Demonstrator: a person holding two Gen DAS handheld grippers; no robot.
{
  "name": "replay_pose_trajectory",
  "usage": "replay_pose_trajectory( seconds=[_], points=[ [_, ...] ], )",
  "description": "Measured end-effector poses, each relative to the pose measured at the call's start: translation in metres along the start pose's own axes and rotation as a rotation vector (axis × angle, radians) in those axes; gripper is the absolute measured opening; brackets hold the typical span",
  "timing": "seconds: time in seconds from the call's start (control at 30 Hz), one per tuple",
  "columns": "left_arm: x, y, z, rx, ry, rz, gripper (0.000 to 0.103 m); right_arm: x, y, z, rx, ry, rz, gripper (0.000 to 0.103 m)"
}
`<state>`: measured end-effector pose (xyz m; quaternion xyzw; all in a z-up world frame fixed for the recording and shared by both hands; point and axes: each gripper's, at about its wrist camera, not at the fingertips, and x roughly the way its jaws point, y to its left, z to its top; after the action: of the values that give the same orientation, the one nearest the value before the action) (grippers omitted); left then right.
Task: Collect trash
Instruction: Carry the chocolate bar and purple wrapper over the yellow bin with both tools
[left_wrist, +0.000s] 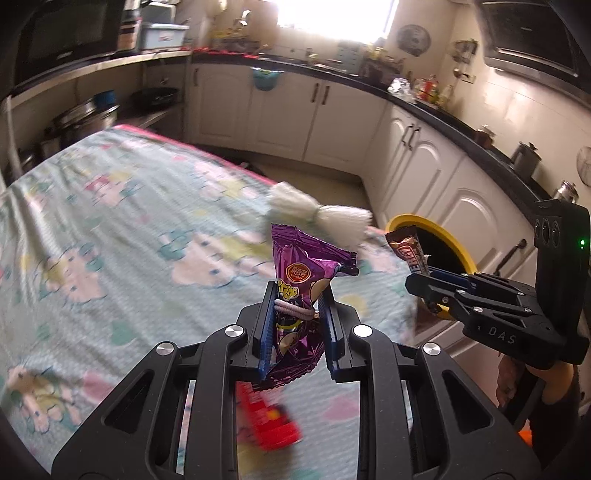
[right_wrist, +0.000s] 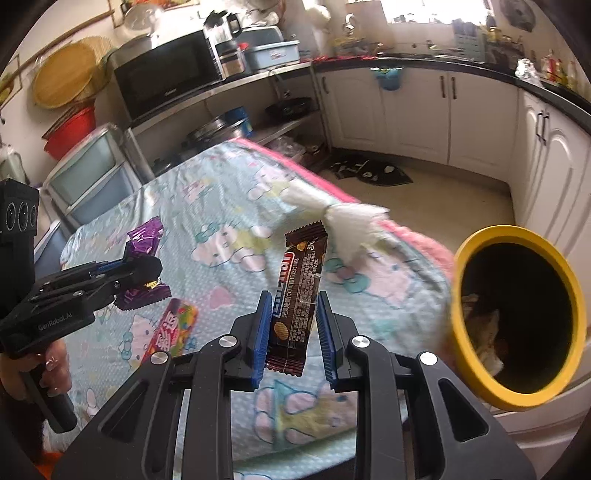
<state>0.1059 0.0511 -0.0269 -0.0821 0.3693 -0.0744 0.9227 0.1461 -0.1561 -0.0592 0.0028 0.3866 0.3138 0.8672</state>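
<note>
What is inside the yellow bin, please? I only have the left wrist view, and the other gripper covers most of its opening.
Observer: The right wrist view looks straight into the yellow bin; crumpled pale trash already lies at its bottom.
Operator: Thank you. Is the red packet below my gripper the only trash left on the table?
Observer: That blurred packet is a colourful candy pack, lying flat on the patterned cloth. A white bow-shaped wrapper also lies near the cloth's far edge.
Operator: And is the chocolate bar held securely?
Observer: The right gripper clamps the brown bar wrapper around its lower half, upright, with most of its length sticking out above the fingers.
</note>
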Motion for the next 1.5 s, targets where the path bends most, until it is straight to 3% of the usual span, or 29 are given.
replay_pose_trajectory(
  seconds=[0.97,1.5],
  points=[
    [0.051,-0.114,0.037,0.121,-0.005,-0.193,0.016,-0.076,-0.099,0.002,0.167,-0.165,-0.216,0.024],
    [0.084,-0.15,0.051,0.129,0.019,-0.229,0.016,-0.083,-0.145,-0.006,0.254,-0.194,-0.297,0.024]
  ],
)
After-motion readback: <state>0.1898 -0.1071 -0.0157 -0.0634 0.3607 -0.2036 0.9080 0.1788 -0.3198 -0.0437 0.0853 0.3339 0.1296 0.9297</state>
